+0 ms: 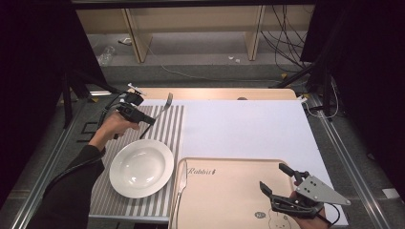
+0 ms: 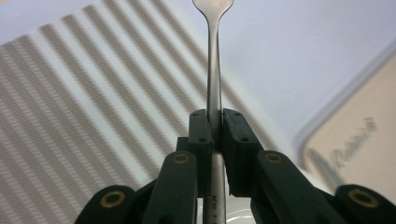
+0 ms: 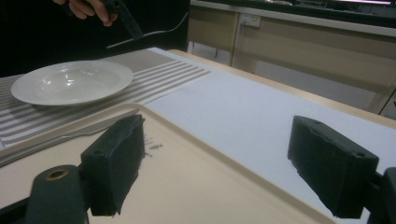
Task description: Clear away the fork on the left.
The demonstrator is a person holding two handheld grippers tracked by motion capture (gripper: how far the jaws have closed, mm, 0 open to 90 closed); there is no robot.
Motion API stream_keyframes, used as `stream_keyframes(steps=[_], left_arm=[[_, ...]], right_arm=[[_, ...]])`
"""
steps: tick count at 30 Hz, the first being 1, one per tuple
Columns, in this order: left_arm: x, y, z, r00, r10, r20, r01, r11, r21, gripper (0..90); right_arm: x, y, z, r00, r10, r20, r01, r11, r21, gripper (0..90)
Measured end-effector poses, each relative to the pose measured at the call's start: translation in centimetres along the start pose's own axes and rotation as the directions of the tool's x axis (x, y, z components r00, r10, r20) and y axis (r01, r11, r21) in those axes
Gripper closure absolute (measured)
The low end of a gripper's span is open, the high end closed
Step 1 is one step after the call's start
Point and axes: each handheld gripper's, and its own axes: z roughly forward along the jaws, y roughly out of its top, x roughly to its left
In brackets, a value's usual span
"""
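Note:
My left gripper [image 1: 152, 120] [image 2: 215, 116] is shut on the handle of a metal fork [image 1: 163, 110] [image 2: 214, 56]. It holds the fork in the air above the far part of the grey-and-white striped placemat [image 1: 173, 129], tines pointing away. The right gripper view shows that fork [image 3: 154, 33] held off the table at top left. A white plate [image 1: 141, 168] [image 3: 72, 81] sits on the placemat near me. My right gripper [image 1: 273, 176] [image 3: 215, 158] hovers open over the beige tray [image 1: 229, 200] [image 3: 187, 186], nothing between its jaws.
A table knife [image 1: 180, 186] [image 3: 70, 135] lies along the tray's left edge, beside the plate. A white mat [image 1: 248, 129] covers the table's middle and right. Black stands and cables flank the table; wooden shelving stands behind it.

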Motion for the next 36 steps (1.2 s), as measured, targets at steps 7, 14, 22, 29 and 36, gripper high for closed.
stream_keyframes(steps=[7, 14, 22, 29, 36], left_arm=[[-1.9, -1.0, -0.4, 0.9886, 0.004, 0.150, 0.013, 0.9937, -0.112, 82.3], [-4.3, -2.0, -0.2, 0.9826, 0.050, 0.179, -0.026, 0.9902, -0.137, 82.3], [-5.9, -3.6, 0.5, 0.9744, 0.060, 0.217, -0.023, 0.9852, -0.170, 82.3], [-8.1, -4.8, 1.6, 0.9760, 0.109, 0.189, -0.082, 0.9862, -0.144, 82.3], [-9.7, -5.1, 1.8, 0.9696, 0.137, 0.203, -0.112, 0.9851, -0.130, 82.3]], right_arm=[[0.1, 0.0, 0.0, 1.0000, -0.002, -0.001, 0.002, 1.000, -0.004, 19.6], [0.1, 0.0, 0.0, 1.0000, 0.000, -0.001, 0.000, 1.000, -0.002, 19.5], [0.0, 0.0, 0.0, 1.0000, 0.001, -0.002, -0.001, 1.000, 0.001, 19.6], [0.1, 0.0, 0.0, 1.0000, 0.001, -0.002, -0.001, 1.000, -0.002, 19.6], [0.1, 0.0, 0.0, 1.0000, -0.002, -0.002, 0.002, 1.000, -0.005, 19.6]])
